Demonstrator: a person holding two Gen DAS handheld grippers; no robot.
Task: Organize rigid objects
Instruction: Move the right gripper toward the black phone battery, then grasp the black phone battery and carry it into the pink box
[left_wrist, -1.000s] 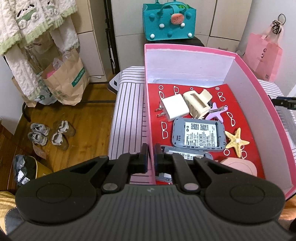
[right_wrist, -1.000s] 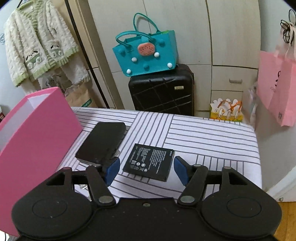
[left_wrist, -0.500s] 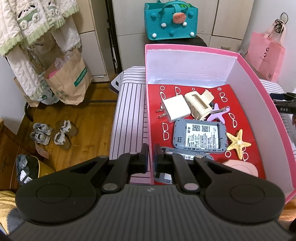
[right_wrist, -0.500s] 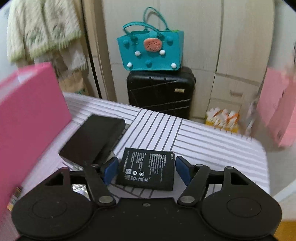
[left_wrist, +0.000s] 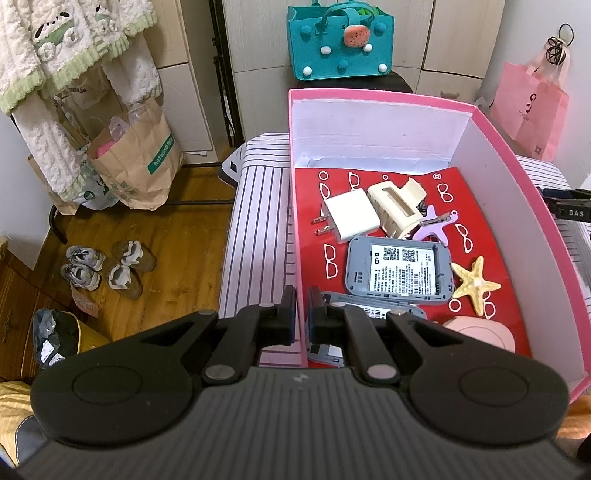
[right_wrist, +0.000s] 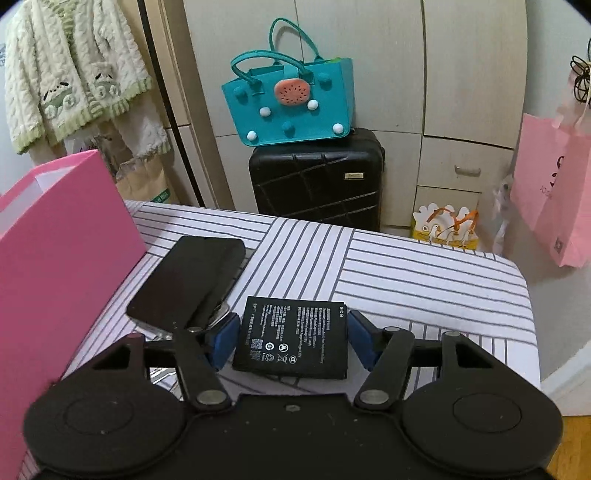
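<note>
The pink box (left_wrist: 373, 103) is the biggest thing in the scene, and the left gripper (left_wrist: 302, 314) is clamped on its near left wall, one finger outside and one inside, the jaws almost fully together on the thin card. Ahead of that claw and to its right, on the box's red floor, lie the things already sorted: a grey router shell (left_wrist: 397, 271), a white plug adapter (left_wrist: 351, 219), a cream hair claw (left_wrist: 397, 205), a yellow starfish (left_wrist: 474, 282) and a lilac starfish clip (left_wrist: 434, 225).

From the right wrist view the same box stands to the left of the right gripper (right_wrist: 291, 339), close by. Ahead and left of that claw, between it and the box wall, a black phone (right_wrist: 188, 280) lies flat on the striped cover (right_wrist: 406, 266).

The smallest piece matters most. The black battery (right_wrist: 293, 338) lies flat directly between the right gripper's blue pads (right_wrist: 225, 338), which bracket its two short sides while the jaws are closing; a thin gap seems to remain on each side, so the pads do not yet press. Its longer edges run across the jaw line, so the claw spans its length. The right hand is plainly the nearer one, and the lift would then swing leftward over the box wall.
</note>
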